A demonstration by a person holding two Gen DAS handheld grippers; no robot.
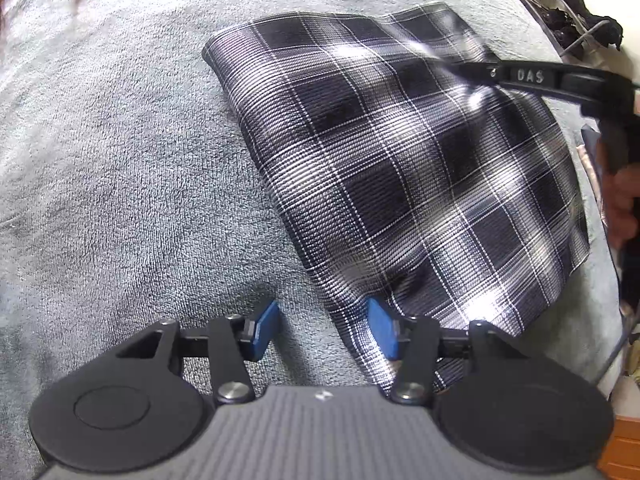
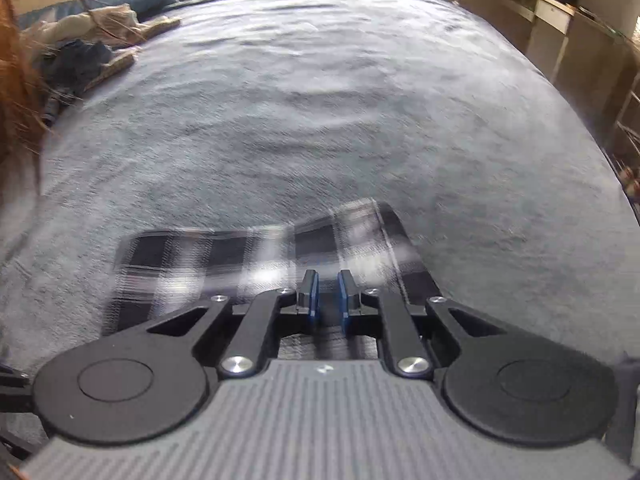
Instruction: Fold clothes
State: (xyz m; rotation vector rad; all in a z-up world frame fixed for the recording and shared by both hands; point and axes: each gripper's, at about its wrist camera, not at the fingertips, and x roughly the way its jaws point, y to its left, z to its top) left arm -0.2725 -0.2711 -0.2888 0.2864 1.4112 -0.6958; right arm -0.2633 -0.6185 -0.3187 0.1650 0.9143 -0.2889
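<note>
- Left wrist view, bottom of the frame: the left gripper [image 1: 323, 330] points down at the bed, its blue pads [image 1: 264, 330] standing well apart with nothing pinched; the right-hand pad sits over the near edge of the plaid cloth [image 1: 404, 160], and whether it touches the cloth cannot be told.
- The plaid cloth, folded into a flat, roughly square shape, lies on the grey blanket [image 1: 120, 160] and fills the centre and right of the frame.
- At the upper right, a black finger of the right gripper [image 1: 472, 68] reaches in over the cloth's far part, with the person's hand [image 1: 620, 200] at the right edge.
- Beyond, in the top right corner, a white wire rack [image 1: 560, 20] holds dark items.
- Right wrist view, bottom centre: the right gripper [image 2: 328, 300] has its blue pads nearly together, and a slim gap shows between them; whether cloth is caught there cannot be told.
- The cloth, blurred, spreads under and just past the fingertips, lower centre.
- The blanket stretches away above; a heap of clothes [image 2: 88, 40] lies at the upper left.
</note>
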